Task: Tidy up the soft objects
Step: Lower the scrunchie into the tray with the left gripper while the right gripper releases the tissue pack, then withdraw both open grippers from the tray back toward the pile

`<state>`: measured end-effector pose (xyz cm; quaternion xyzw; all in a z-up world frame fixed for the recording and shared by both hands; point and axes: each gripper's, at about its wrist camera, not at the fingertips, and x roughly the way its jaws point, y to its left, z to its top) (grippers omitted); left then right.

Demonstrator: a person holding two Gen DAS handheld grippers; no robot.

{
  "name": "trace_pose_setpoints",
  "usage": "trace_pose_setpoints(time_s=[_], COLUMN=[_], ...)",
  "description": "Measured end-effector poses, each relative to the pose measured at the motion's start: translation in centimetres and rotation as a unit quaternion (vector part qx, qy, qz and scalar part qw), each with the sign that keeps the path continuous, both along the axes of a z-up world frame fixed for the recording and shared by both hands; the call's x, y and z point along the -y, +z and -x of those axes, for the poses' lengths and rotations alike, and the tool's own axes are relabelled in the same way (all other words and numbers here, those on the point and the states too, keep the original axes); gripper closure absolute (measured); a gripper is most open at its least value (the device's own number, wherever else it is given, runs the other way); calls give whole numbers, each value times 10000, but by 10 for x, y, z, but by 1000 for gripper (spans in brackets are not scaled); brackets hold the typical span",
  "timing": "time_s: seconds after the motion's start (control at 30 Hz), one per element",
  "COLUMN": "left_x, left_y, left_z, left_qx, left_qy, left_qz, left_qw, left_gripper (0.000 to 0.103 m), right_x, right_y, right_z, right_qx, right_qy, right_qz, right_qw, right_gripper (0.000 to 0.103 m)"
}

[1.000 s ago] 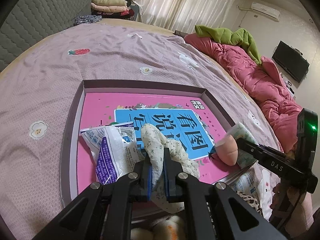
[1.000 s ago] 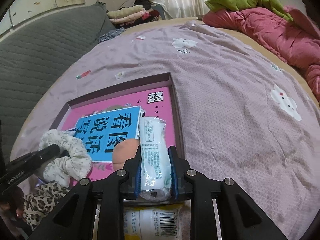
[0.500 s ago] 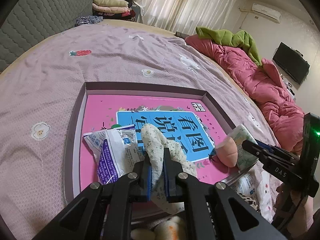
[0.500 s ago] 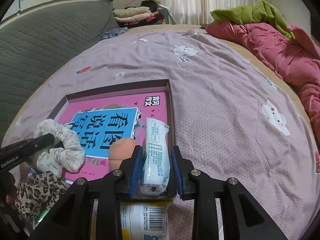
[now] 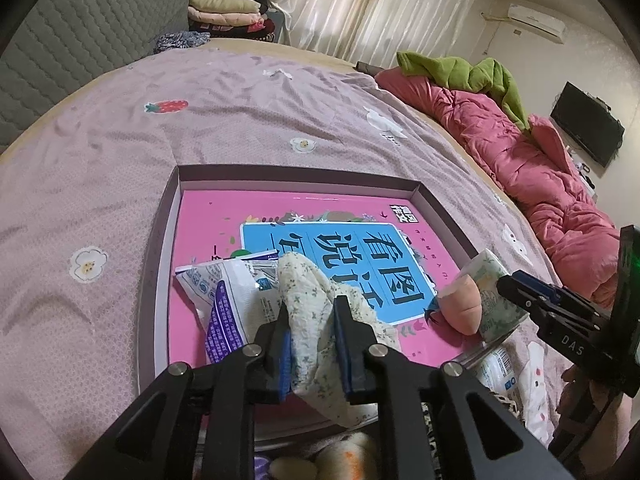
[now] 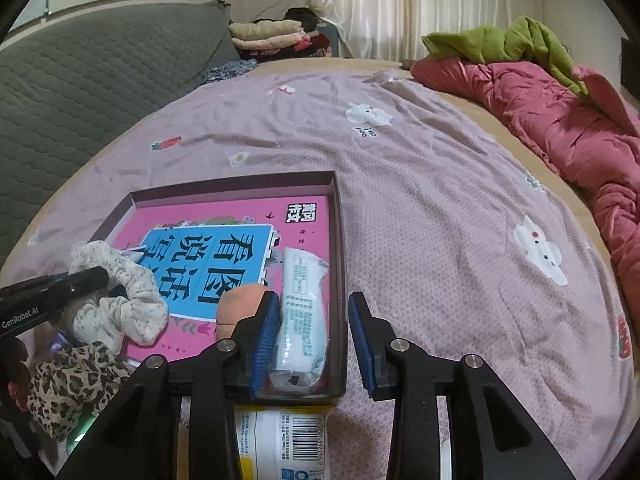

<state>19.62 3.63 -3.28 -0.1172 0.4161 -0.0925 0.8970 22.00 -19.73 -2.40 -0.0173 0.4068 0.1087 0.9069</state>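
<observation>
The tissue pack (image 6: pixel 303 312) lies inside the shallow tray (image 6: pixel 338 240), along its right wall and on top of the pink book cover (image 6: pixel 224 216), with a peach-coloured sponge (image 6: pixel 236 308) just beside it. The right gripper (image 6: pixel 312 320) is opening around that pack: the left pad sits close against it, the right pad stands clear over the tray wall, so this reads as the release at the end of a placement. The left gripper (image 5: pixel 310 340) is also opening, though its pads still press the floral scrunchie (image 5: pixel 316 312), which hangs over the tray next to a crinkled plastic packet (image 5: pixel 224 292).

The step in hand looks like dropping both soft things into the tray. Next, each tool probably needs to spread fully and lift straight off (so nothing drags out). A leopard-print scrunchie (image 6: pixel 72 384) and a bottle (image 6: pixel 280 440) wait on the bedspread (image 6: pixel 440 200) outside the tray's near edge.
</observation>
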Motion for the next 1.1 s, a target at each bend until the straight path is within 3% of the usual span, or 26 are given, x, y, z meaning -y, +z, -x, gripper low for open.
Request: trace_pose_setpoints(time_s=[0.07, 0.23, 0.57, 1.1], left_x=[1, 5, 8, -28], left_y=[2, 4, 6, 20], left_z=[0, 1, 4, 5], left_qx=[22, 67, 133, 269], left_qy=[-10, -46, 14, 493], left_qz=[-93, -304, -681, -402], left_qw=[10000, 9995, 9976, 9976], left_gripper=[83, 59, 50, 49], right_x=[0, 1, 3, 6], right_y=[0, 1, 3, 4], right_z=[0, 0, 0, -1], right_qx=[10, 28, 100, 178], right_qy=[-1, -19, -68, -167], right_qz=[5, 9, 43, 208], right_qw=[10000, 10000, 9999, 9995], right_gripper=[64, 64, 63, 51])
